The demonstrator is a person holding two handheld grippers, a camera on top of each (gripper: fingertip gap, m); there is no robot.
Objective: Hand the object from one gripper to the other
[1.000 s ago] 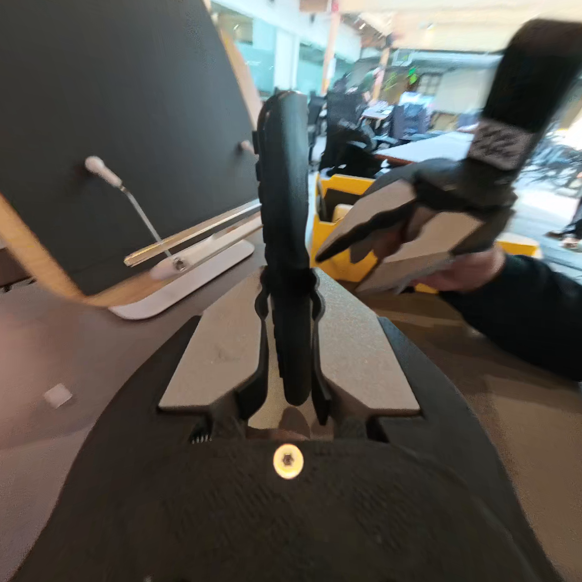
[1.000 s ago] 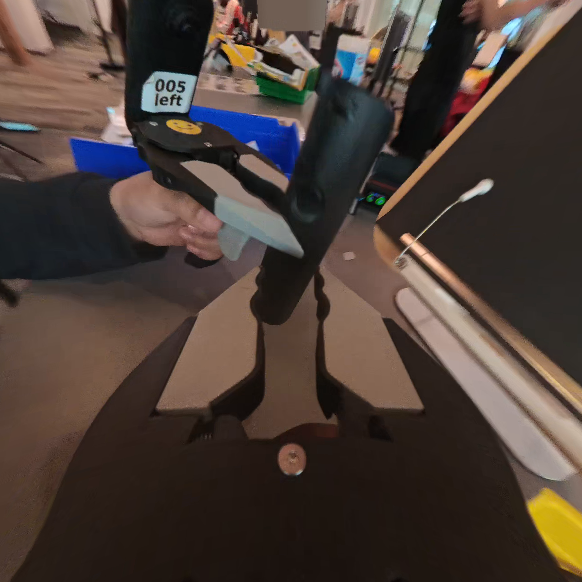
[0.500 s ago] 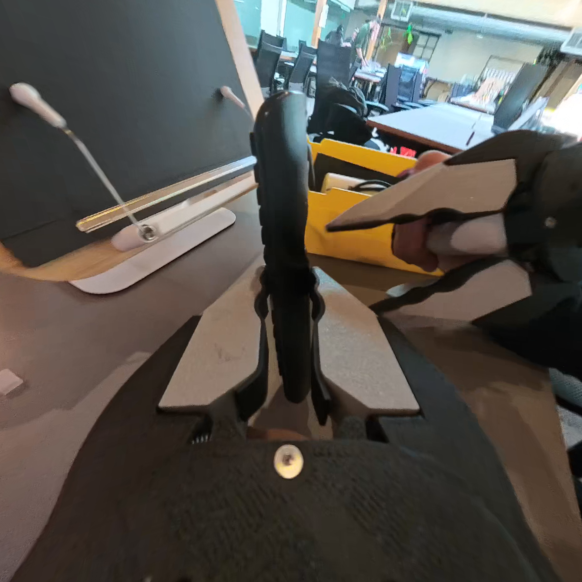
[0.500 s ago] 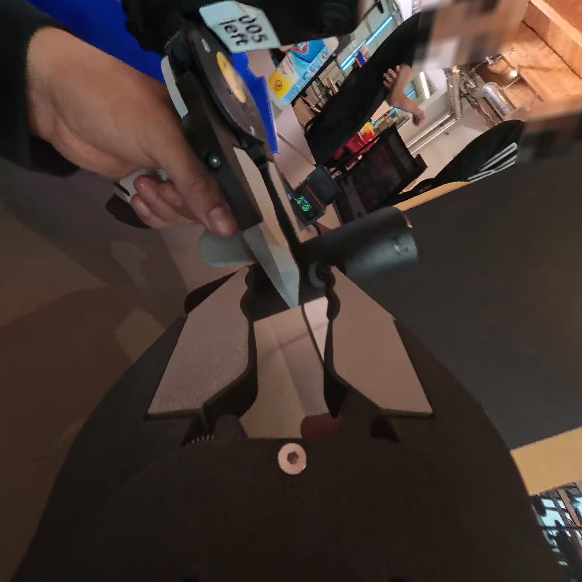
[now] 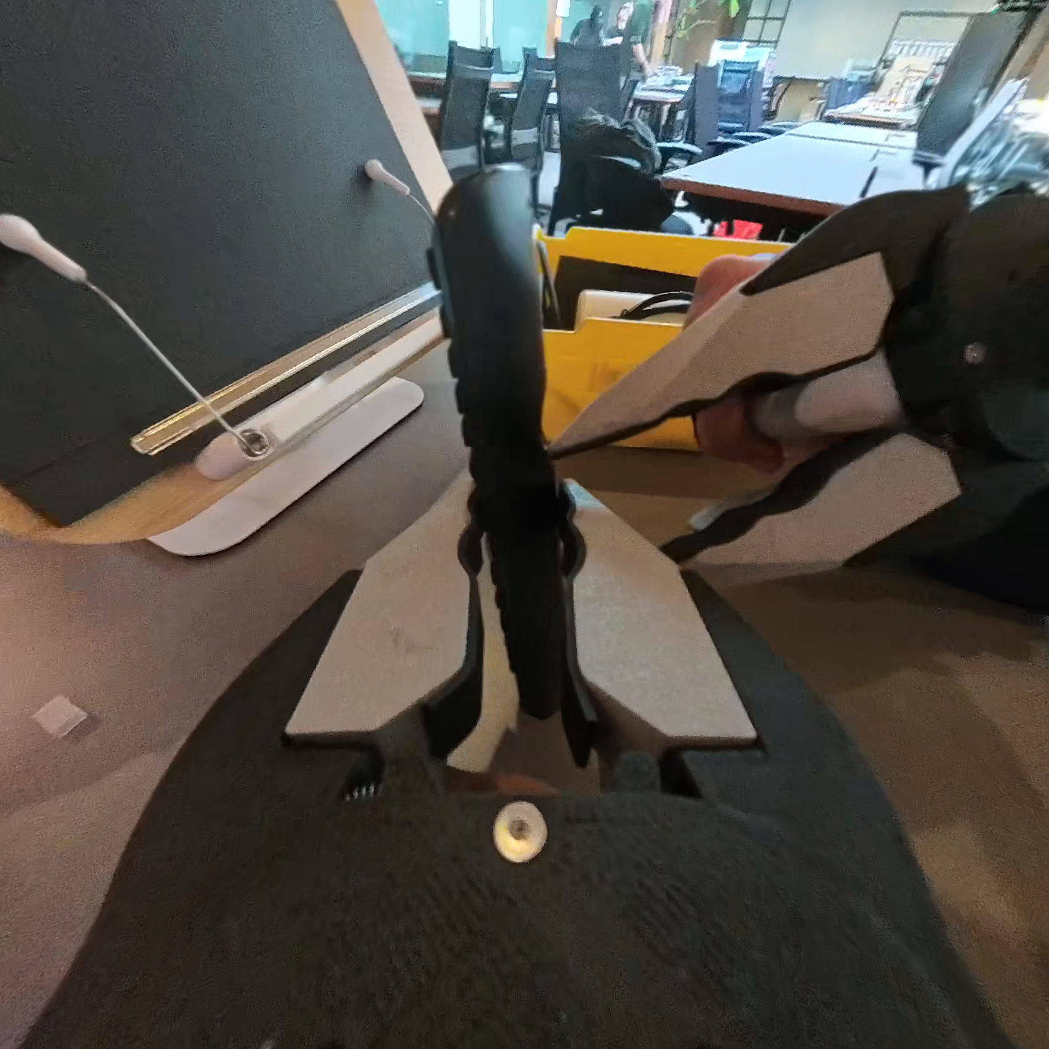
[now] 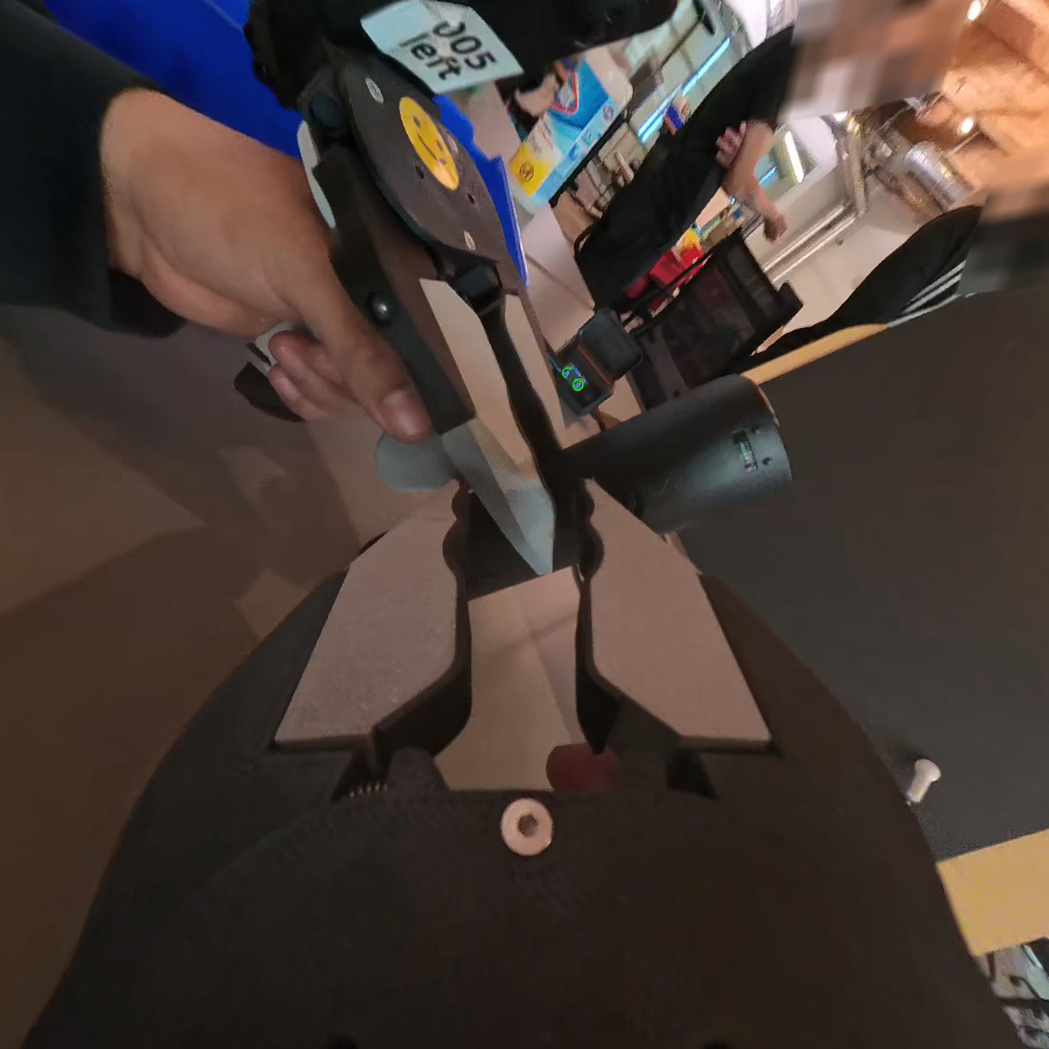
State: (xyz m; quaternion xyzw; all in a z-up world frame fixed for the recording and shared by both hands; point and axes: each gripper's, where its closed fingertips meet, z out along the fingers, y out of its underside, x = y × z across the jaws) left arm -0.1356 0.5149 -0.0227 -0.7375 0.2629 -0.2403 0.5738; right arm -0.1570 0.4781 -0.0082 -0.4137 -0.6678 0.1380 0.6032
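Observation:
A long black handle-shaped object [image 5: 494, 340] stands upright in my left gripper [image 5: 516, 528], which is shut on its lower part. My right gripper [image 5: 607, 505] comes in from the right, open, with its upper fingertip touching the object just above the left gripper's tips. In the right wrist view my right gripper [image 6: 522, 528] is open. Its fingertips straddle the tip of the left gripper [image 6: 548, 511] and the base of the object [image 6: 681, 454], which points off to the right.
A black board [image 5: 198, 198] with wire pegs leans on a white base [image 5: 295, 482] at the left. A yellow bin [image 5: 613, 363] stands behind the object. A blue bin [image 6: 187, 62] and a hand [image 6: 227, 238] show in the right wrist view. The brown table [image 5: 113, 624] lies below. Only a small space, under 4 cm, lies between the two pairs of fingers.
The right gripper has moved in toward the object and rolled over. Its fingertips now straddle the object beside the left gripper's tips. The left gripper still holds the object upright.

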